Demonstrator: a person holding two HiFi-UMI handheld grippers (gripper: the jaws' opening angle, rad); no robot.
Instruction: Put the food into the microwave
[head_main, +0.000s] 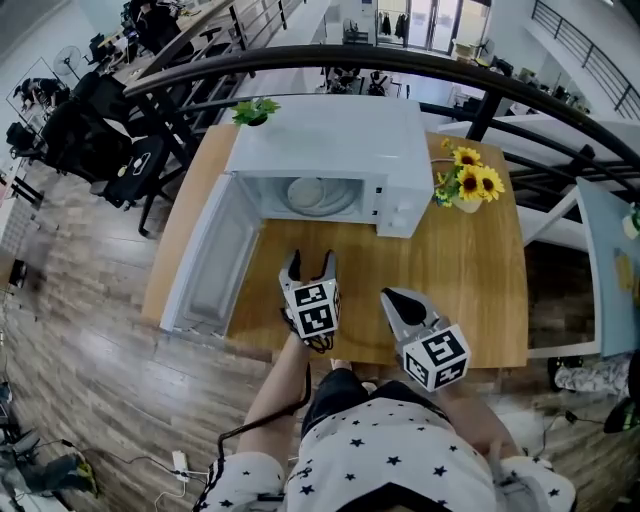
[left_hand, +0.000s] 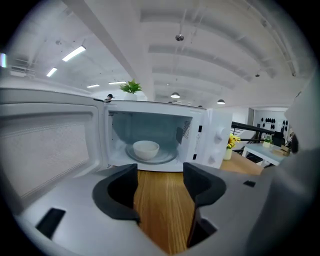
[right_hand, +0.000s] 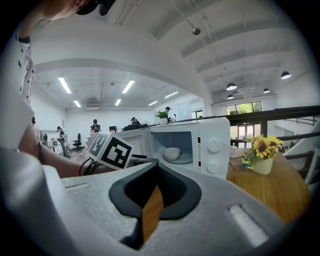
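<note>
fingers (left_hand: 122, 192) of the left gripper (left_hand: 160, 175) stand well apart with only bare table (left_hand: 165, 210) between them, so it holds nothing. the right gripper (right_hand: 155, 172) has its jaws drawn together, with a thin sliver of table showing below the pads, and is likewise empty. both hover over the near part of the table, short of the microwave (head_main: 330, 140). the bowl (left_hand: 146, 149) already sits inside the cavity on the turntable (left_hand: 165, 159), roughly centred; whether it contains food cannot be determined. the door (head_main: 205, 260) hangs fully open to the left, reaching toward the near table edge. judged remaining step: close the door. hazards: a push close to the hinge, or a hard shove, may slide the whole oven back and topple the small plant (head_main: 255, 110) on its top. a smooth finger may slip off the door's edge and leave it unlatched. a wide sweep of the right gripper may strike the sunflower vase (head_main: 466, 186) beside the oven.
</note>
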